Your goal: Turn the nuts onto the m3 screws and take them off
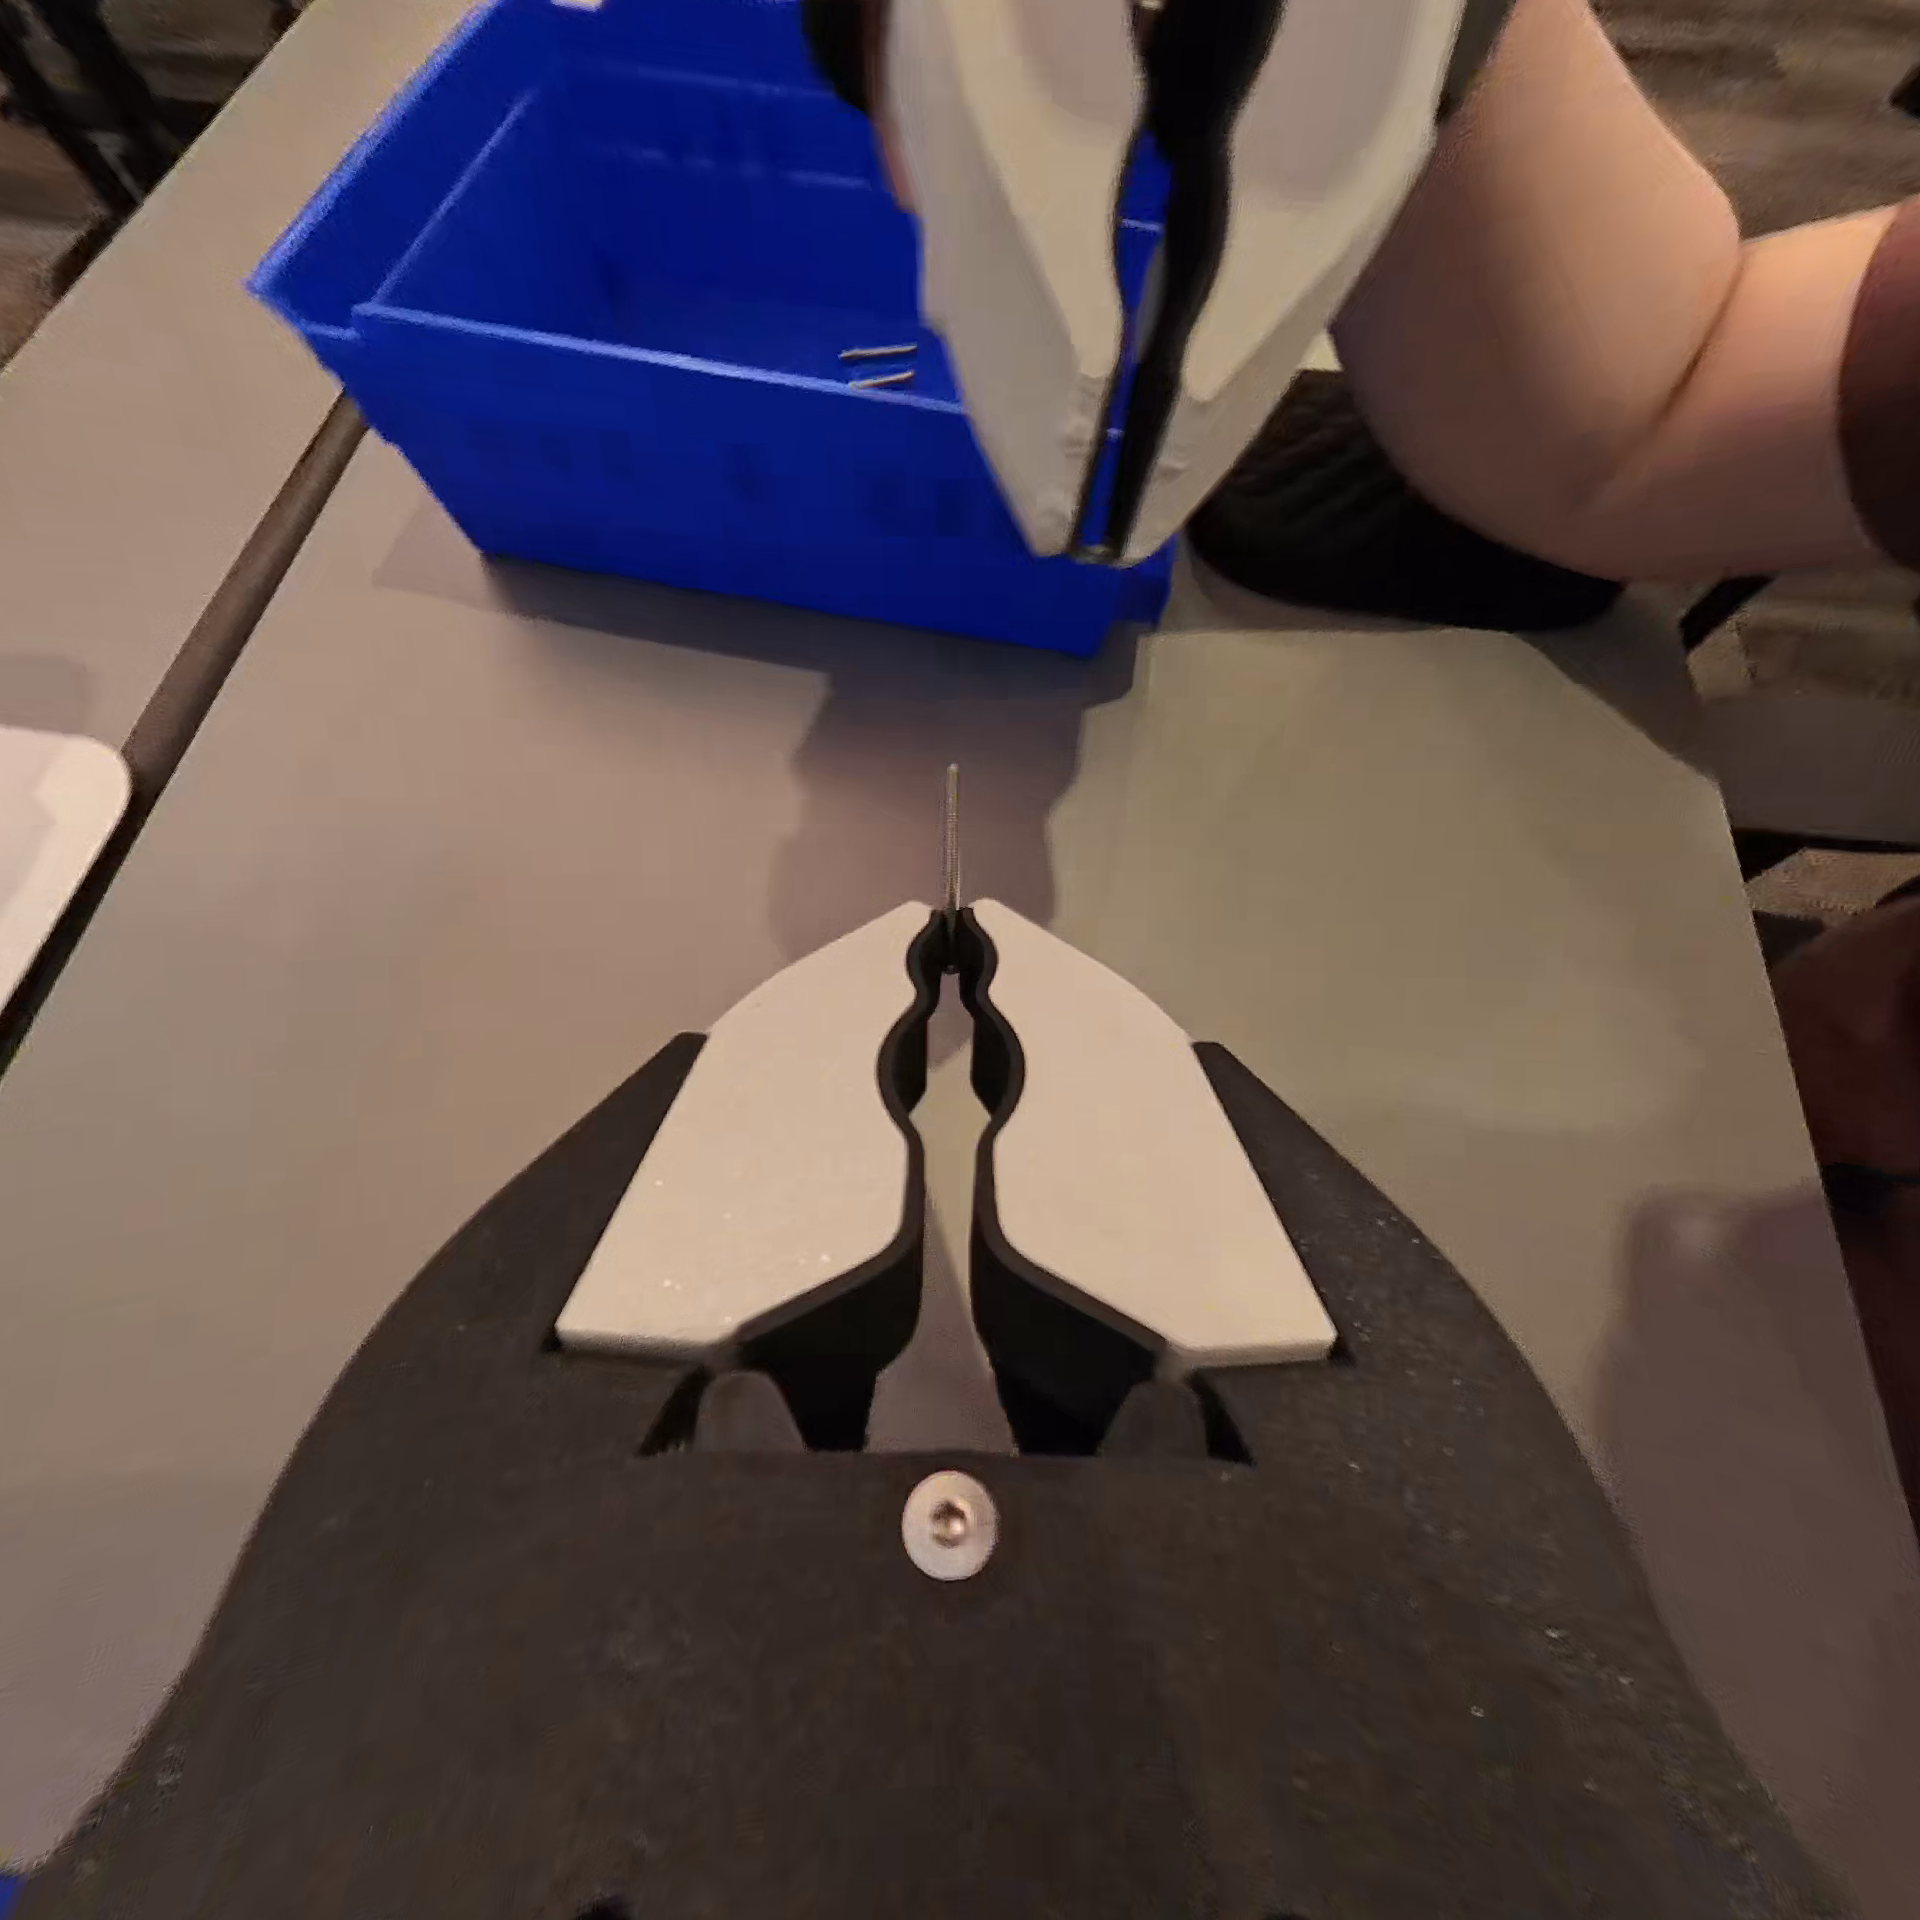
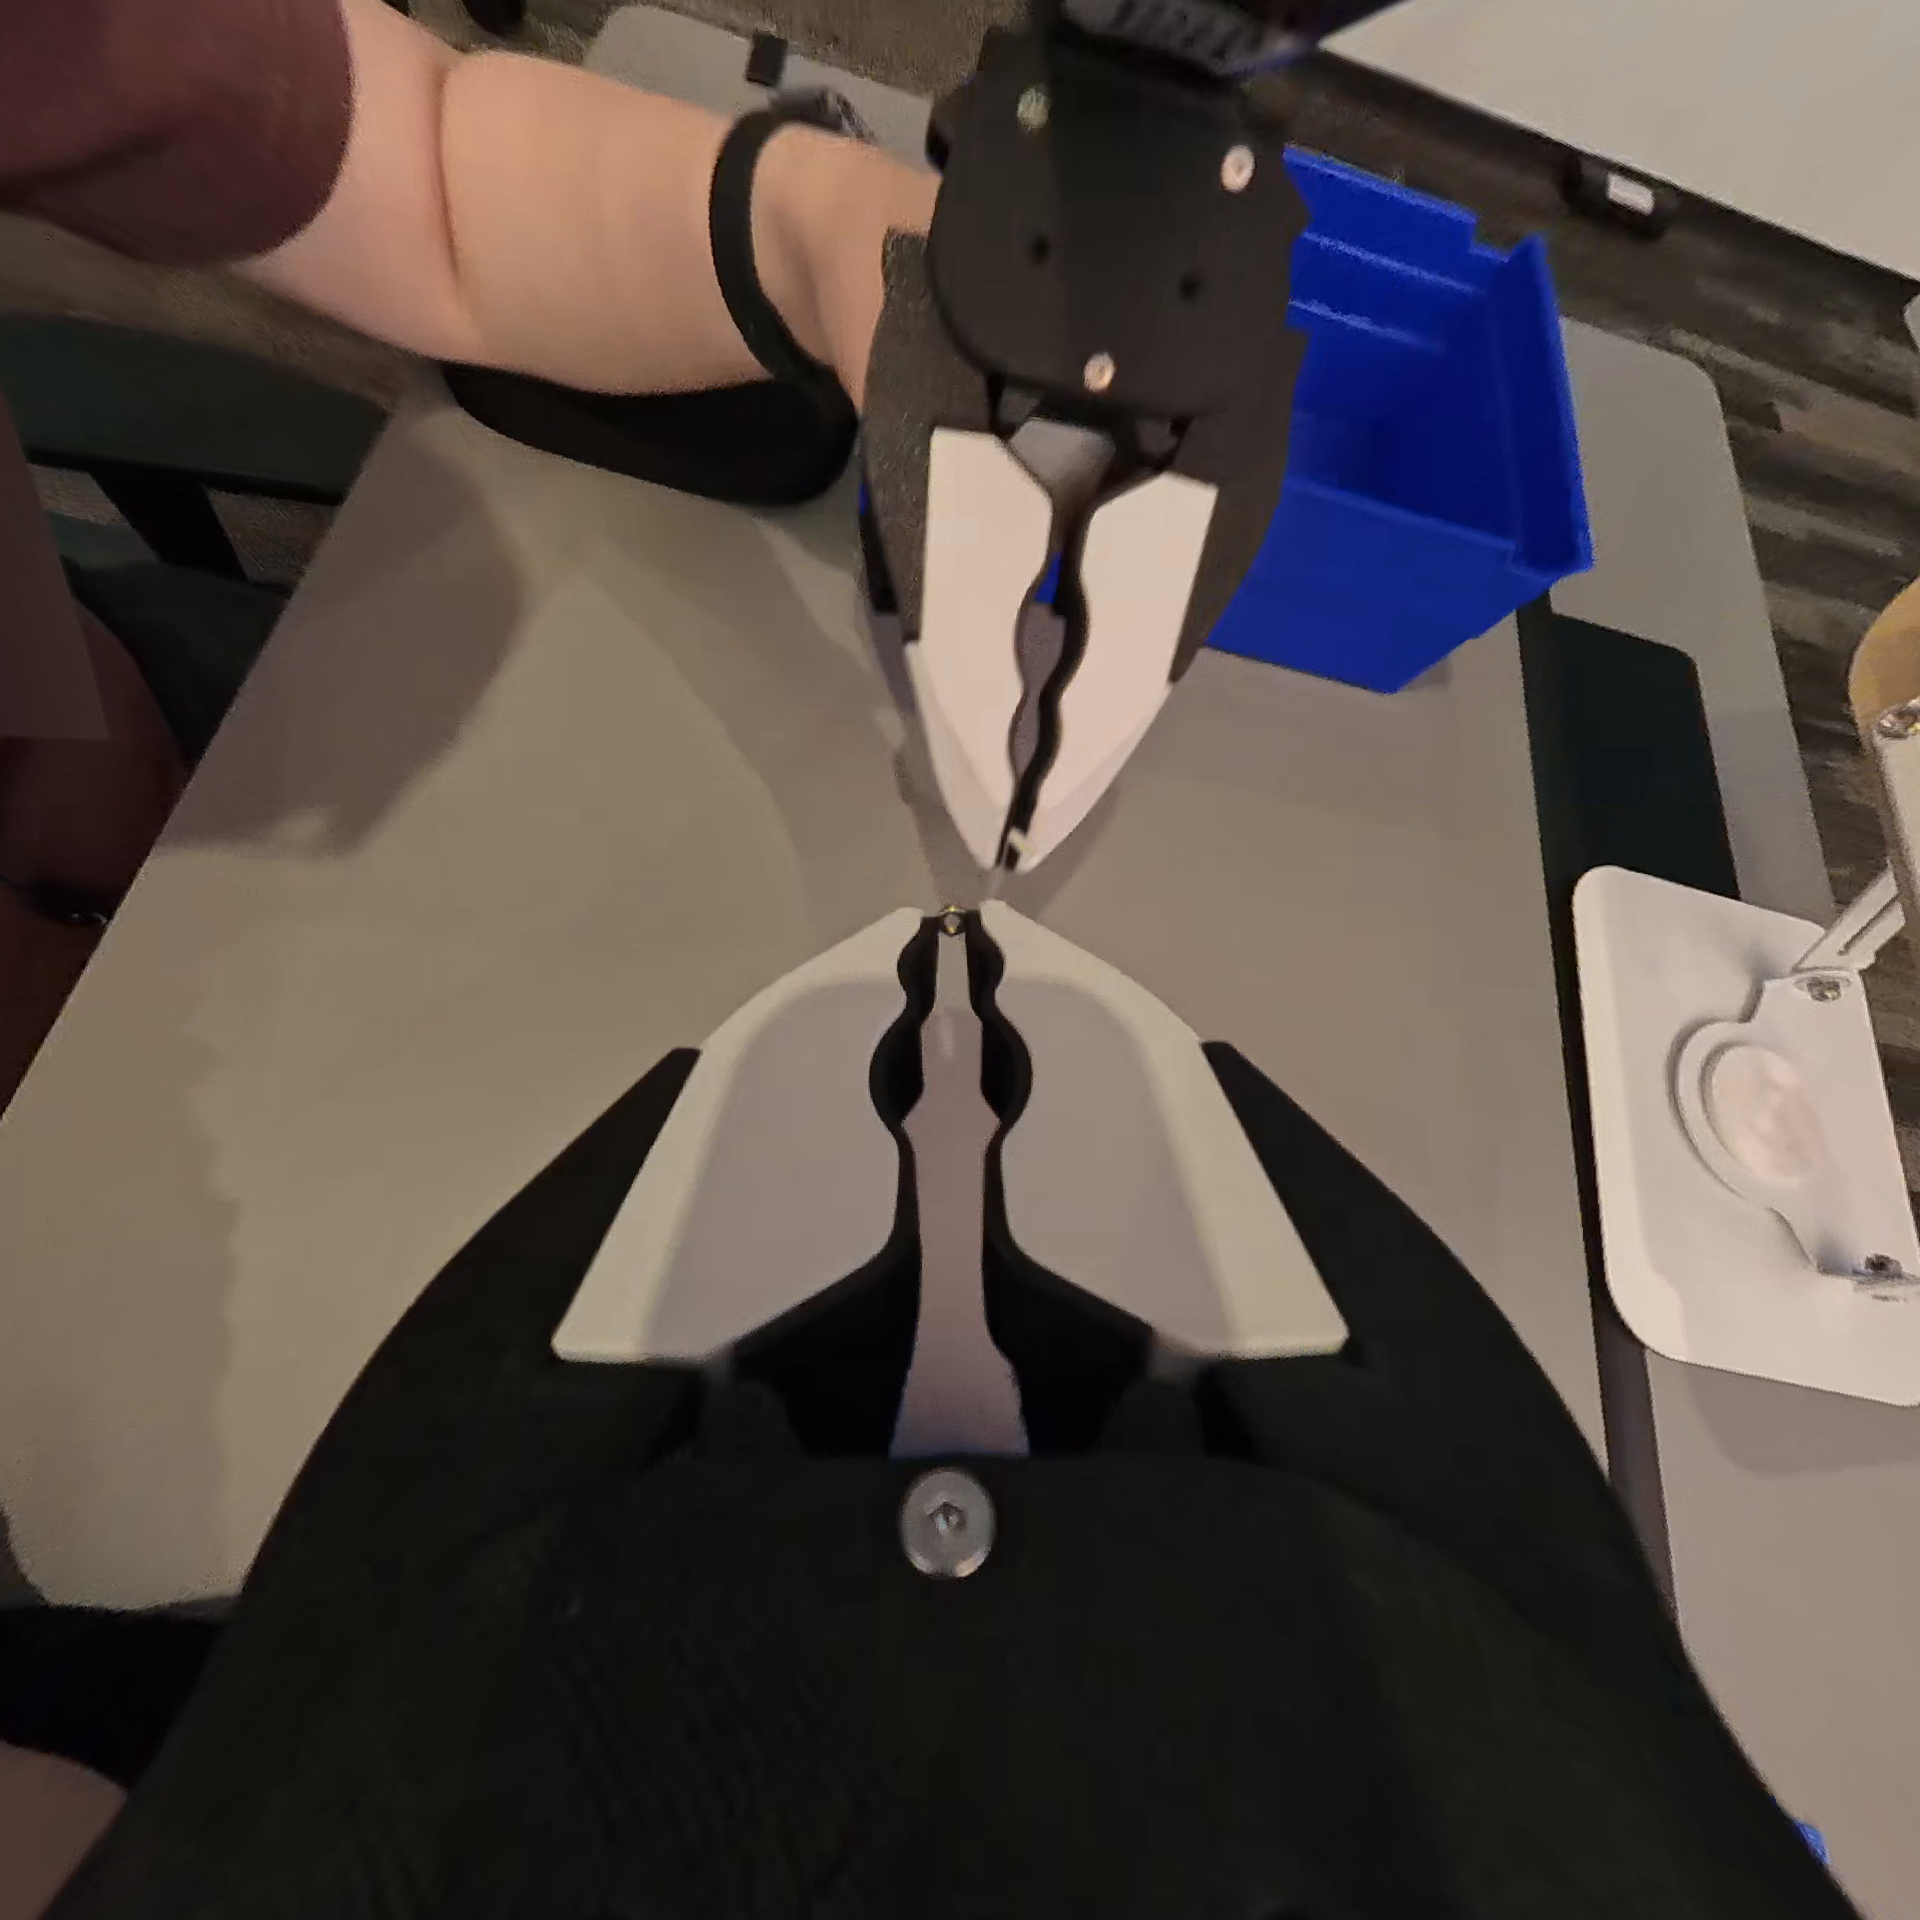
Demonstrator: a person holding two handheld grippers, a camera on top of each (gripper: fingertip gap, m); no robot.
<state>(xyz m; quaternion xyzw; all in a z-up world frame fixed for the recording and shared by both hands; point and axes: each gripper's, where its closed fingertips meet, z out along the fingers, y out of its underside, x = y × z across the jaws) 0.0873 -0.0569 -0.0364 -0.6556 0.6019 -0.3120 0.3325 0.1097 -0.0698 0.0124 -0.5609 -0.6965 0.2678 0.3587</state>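
**Operator:** What is each gripper holding right now?

**Technician:** The left gripper (image 1: pixel 952 914) is clamping the base of a thin screw (image 1: pixel 952 836) between its fingers, at the centre of the left wrist view. The shaft is pointing away from the camera, over the grey tabletop (image 1: pixel 468 852). The right gripper (image 2: pixel 952 916) is pinching a small dark nut (image 2: pixel 951 914) at its very tips, at the centre of the right wrist view. In that view the two grippers are meeting nearly tip to tip.

**Operator:** Is the nut on the thread yet?

**Technician:** That cannot be told; the joint is too small. In the left wrist view the right gripper is sitting in the upper part of the frame, apart from the screw tip.

**Operator:** What is likely to fail here?

**Technician:** Three risks, as a judgement:
1. The nut is being held by a sliver of its edge. Any twist is likely to flick it out onto the tabletop.
2. The screw is being gripped only at its base, so side pressure from the nut is likely to tilt it and cross the thread.
3. If the nut is arriving off-axis, it is going to skate past the tip.

**Operator:** Where are the spares?

**Technician:** Two loose screws (image 1: pixel 878 366) are lying in the blue bin (image 1: pixel 644 499), upper middle of the left wrist view.
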